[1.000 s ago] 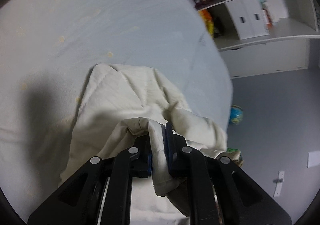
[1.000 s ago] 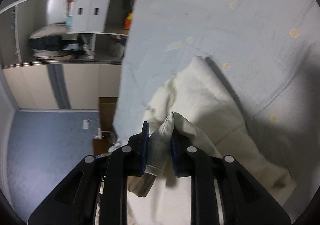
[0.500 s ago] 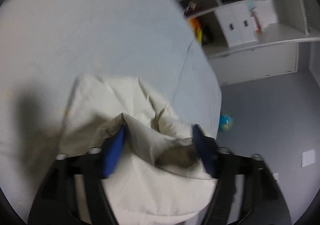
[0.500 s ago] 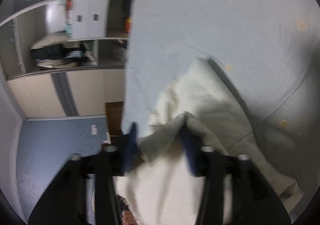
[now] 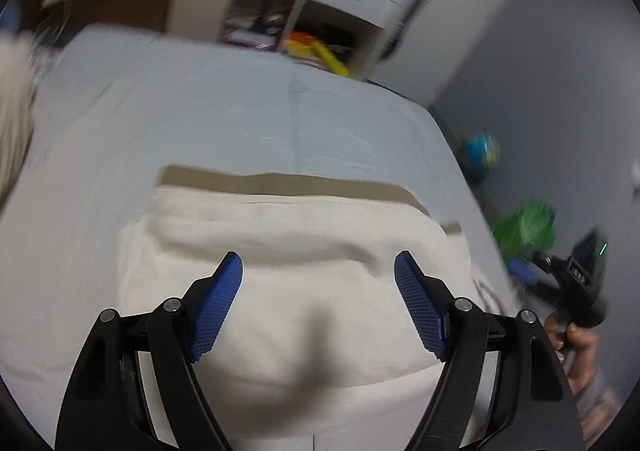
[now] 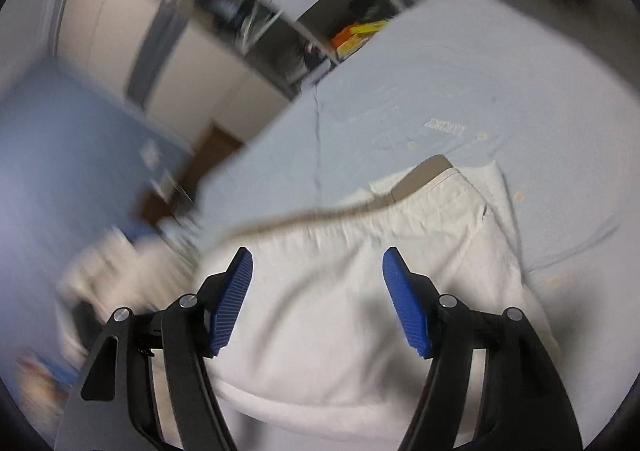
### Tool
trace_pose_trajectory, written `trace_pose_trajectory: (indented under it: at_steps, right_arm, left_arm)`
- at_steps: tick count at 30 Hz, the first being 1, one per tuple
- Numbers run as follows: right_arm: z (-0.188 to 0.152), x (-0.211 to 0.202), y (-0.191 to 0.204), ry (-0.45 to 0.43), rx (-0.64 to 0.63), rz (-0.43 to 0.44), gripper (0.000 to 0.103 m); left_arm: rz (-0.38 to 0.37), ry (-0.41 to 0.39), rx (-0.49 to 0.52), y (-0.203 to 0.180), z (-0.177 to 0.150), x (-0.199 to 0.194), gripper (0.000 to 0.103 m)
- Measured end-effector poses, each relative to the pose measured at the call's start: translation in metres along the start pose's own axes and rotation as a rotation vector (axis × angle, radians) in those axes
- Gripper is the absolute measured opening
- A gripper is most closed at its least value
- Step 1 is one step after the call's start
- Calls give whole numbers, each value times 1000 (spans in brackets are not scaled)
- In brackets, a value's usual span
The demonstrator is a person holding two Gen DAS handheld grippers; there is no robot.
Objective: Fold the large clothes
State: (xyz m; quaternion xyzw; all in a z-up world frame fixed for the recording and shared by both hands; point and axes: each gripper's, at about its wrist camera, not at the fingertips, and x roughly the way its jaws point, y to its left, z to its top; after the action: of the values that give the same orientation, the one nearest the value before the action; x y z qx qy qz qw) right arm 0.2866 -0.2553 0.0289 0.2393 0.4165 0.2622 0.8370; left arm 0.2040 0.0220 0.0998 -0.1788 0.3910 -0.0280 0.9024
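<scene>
Folded cream cotton garment (image 5: 296, 291) lying on pale blue bed sheet (image 5: 200, 123), centre frame, long axis left to right, tan band along far edge. Left gripper (image 5: 318, 283) and right gripper (image 6: 316, 279) directly above, jaws apart, empty. Neither clearly nearer.

A: Light? Dim, cool, indoor; soft grey shadow on the cream garment (image 5: 304, 315).
B: Sharpness? Heavy motion blur in the right wrist view's left side; fisheye bending, black vignette corners.
</scene>
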Motion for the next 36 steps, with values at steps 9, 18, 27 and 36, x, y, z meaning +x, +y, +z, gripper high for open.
trace_pose_trajectory:
  at_steps: [9,18,27,36]
  right_arm:
    - [-51,60,61,76,-402,-228,64]
    - [-59,126,41,83,-517,-335,74]
    - [-65,159,30,74,-550,-375,74]
    - [-66,175,23,88,-554,-376,74]
  left_arm:
    - [170,40,232,-65,-26,80,75]
    - [206,139,201,-9,-37,137,82]
    - [237,113,203,-1,-50,173,85]
    - [256,100,212,0,-59,182,86]
